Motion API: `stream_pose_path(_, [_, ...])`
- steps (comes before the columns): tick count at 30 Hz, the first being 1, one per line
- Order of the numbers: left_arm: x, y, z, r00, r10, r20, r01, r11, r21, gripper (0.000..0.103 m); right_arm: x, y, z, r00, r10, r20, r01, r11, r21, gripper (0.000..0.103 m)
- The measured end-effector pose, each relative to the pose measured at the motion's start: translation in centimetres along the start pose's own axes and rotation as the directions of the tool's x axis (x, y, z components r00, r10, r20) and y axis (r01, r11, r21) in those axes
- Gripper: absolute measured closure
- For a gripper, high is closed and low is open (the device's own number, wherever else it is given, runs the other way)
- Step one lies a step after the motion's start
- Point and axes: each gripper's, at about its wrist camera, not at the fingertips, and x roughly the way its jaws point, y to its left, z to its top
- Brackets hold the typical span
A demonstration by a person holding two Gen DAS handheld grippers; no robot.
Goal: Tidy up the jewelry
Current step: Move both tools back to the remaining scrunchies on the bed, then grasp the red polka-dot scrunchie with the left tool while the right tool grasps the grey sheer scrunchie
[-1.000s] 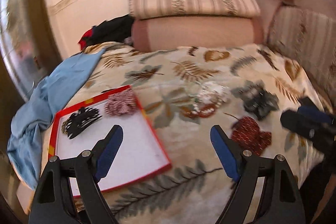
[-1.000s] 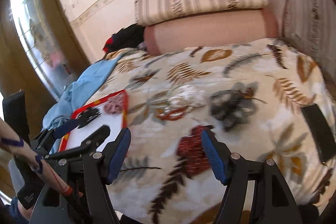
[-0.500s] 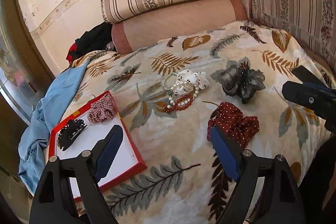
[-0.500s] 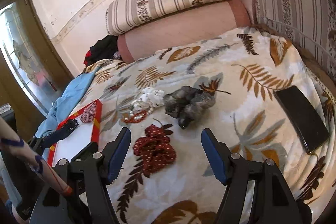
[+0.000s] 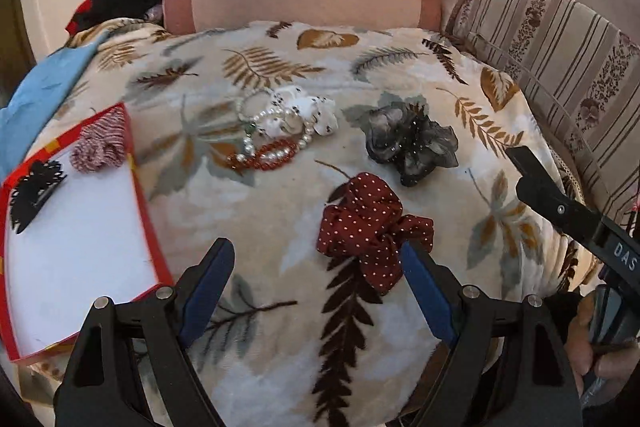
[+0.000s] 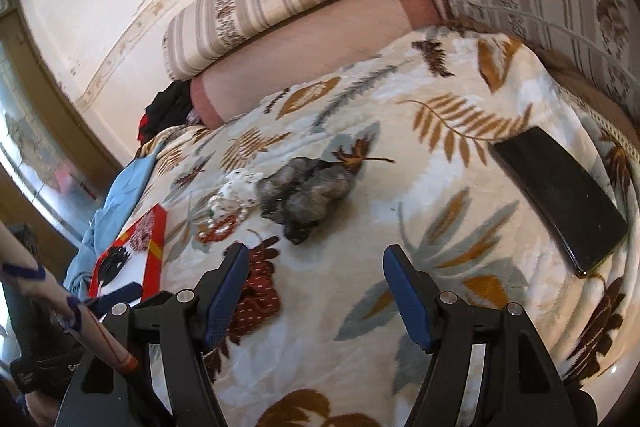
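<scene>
Both sets of jaws are spread wide with nothing in them. The left gripper (image 5: 312, 291) hangs right over the red polka-dot scrunchie (image 5: 370, 227) on the bed, probably lining up for it, while the right gripper (image 6: 316, 291) aims toward the grey scrunchie (image 6: 306, 195). Just past those, pearl and red bead bracelets (image 5: 270, 141) sit bunched against a white scrunchie (image 5: 304, 109). The red-rimmed tray (image 5: 142, 203) off to the side already holds a black claw clip (image 5: 34, 193) and a checked scrunchie (image 5: 102, 143) (so sorting's partway done, I'd say).
</scene>
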Motion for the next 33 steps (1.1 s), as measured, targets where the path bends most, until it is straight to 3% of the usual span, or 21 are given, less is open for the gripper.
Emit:
stream_pose_path(3, [1.8,-1.7,0.1,0.998,-0.043,-0.035,0.045,0.998,0.048,0.019,0.5,-1.2,0.1,1.000,0.003,-0.014,-0.003,0.999,0.039,0.029])
stream_pose_path(9, [6.9,-4.5,0.6,0.996,0.010,-0.090,0.001,0.993,0.118,0.019,0.9,-2.4,0.2,1.000,0.009,-0.022,-0.008,0.997,0.074,0.029])
stream_pose_path(11, [7.8,-4.8,0.7,0.996,0.029,-0.084,-0.018,0.992,0.123,0.039,0.9,-2.7,0.3,1.000,0.013,-0.023,-0.011,0.996,0.083,0.029])
stream_pose_path(12, [8.3,-5.0,0.6,0.995,0.025,-0.097,-0.013,0.992,0.126,0.064,0.9,-2.8,0.3,1.000,0.013,-0.025,-0.010,0.996,0.085,0.029])
stream_pose_path(14, [8.1,-4.8,0.6,0.996,0.032,-0.078,-0.022,0.992,0.126,0.068,1.3,-2.8,0.4,0.999,0.015,-0.036,-0.012,0.996,0.089,0.027])
stream_pose_path(15, [7.7,-4.7,0.7,0.997,0.031,-0.067,-0.022,0.991,0.133,0.076,1.5,-2.7,0.5,0.999,0.021,-0.041,-0.017,0.996,0.089,0.026])
stream_pose_path(19, [5.8,-3.3,1.0,0.999,0.034,-0.019,-0.032,0.993,0.115,0.077,3.0,-1.4,1.5,0.996,0.057,-0.074,-0.052,0.997,0.063,0.020])
stream_pose_path(24, [2.9,-0.7,1.4,0.998,0.053,0.046,-0.056,0.996,0.073,0.077,7.1,0.1,3.4,0.983,0.090,-0.159,-0.079,0.994,0.076,0.020])
stream_pose_path(28, [1.5,0.8,1.4,0.995,0.068,0.073,-0.071,0.997,0.041,0.077,11.5,-0.3,4.3,0.973,0.061,-0.224,-0.031,0.990,0.134,0.021])
stream_pose_path(29, [1.3,0.9,1.3,0.994,0.075,0.078,-0.079,0.996,0.044,0.077,12.3,-0.4,4.4,0.971,0.048,-0.235,-0.015,0.990,0.141,0.024])
stream_pose_path(30, [1.0,1.0,1.3,0.993,0.081,0.086,-0.086,0.995,0.045,0.077,13.3,-0.6,4.3,0.969,0.030,-0.244,0.006,0.990,0.144,0.036])
stream_pose_path(33, [0.6,1.0,0.9,0.992,0.079,0.095,-0.084,0.995,0.053,0.077,14.3,-0.6,4.2,0.968,0.055,-0.244,-0.022,0.990,0.136,0.087])
